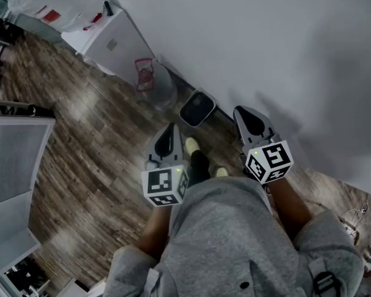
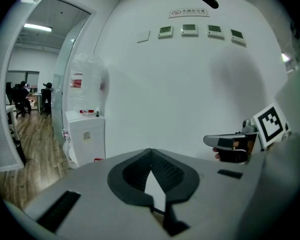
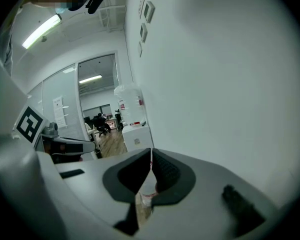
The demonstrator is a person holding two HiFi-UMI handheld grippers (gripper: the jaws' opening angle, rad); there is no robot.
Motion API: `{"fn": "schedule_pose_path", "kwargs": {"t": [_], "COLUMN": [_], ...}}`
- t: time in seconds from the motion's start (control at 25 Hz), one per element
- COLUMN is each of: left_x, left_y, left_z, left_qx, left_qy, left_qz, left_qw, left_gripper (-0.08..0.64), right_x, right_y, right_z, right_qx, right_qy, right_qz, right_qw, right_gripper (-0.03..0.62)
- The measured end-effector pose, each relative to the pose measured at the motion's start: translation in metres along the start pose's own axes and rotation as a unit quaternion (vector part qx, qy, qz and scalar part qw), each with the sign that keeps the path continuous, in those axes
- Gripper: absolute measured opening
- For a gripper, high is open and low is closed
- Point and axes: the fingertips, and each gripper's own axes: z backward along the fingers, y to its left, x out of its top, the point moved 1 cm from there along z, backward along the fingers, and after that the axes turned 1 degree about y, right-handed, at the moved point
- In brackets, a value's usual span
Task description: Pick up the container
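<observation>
A clear plastic container [image 1: 153, 83] with a red label stands on the wood floor against the white wall, beside a white cabinet [image 1: 114, 40]. Both grippers hang in the air short of it, above the person's shoes. My left gripper [image 1: 169, 130] is shut with nothing in it; its pads meet at the tip [image 2: 151, 151]. My right gripper [image 1: 243, 112] is shut too, and empty [image 3: 151, 151]. Through the gap under its pads a bit of the red-labelled container [image 3: 148, 194] shows. Each gripper sees the other beside it: the right gripper [image 2: 231, 142], the left gripper [image 3: 69, 146].
A dark square device [image 1: 198, 108] lies on the floor by the wall, right of the container. A bagged water bottle [image 2: 86, 86] sits on the cabinet. A grey partition [image 1: 12, 159] stands at the left. A glass doorway [image 2: 35, 79] opens onto an office with seated people.
</observation>
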Motion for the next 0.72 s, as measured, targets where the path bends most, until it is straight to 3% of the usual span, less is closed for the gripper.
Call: {"fn": "schedule_pose_path", "kwargs": {"t": [0.4,0.72], "left_x": [0.020,0.024], "left_y": [0.049,0.050], "left_z": [-0.039,-0.065], "left_qx": [-0.021,-0.046], "left_qy": [0.004,0.016], "left_qz": [0.009,-0.012], "left_qw": [0.9997,0.9988], "left_gripper": [0.012,0.012], "right_x": [0.016,0.027], "right_y": [0.006,-0.001], "right_z": [-0.052,-0.070], "right_qx": [-0.026,-0.042], "right_qy": [0.012,0.006], "right_qz": [0.004,0.003], "right_qw": [1.000,0.999], "right_gripper": [0.026,0.026]}}
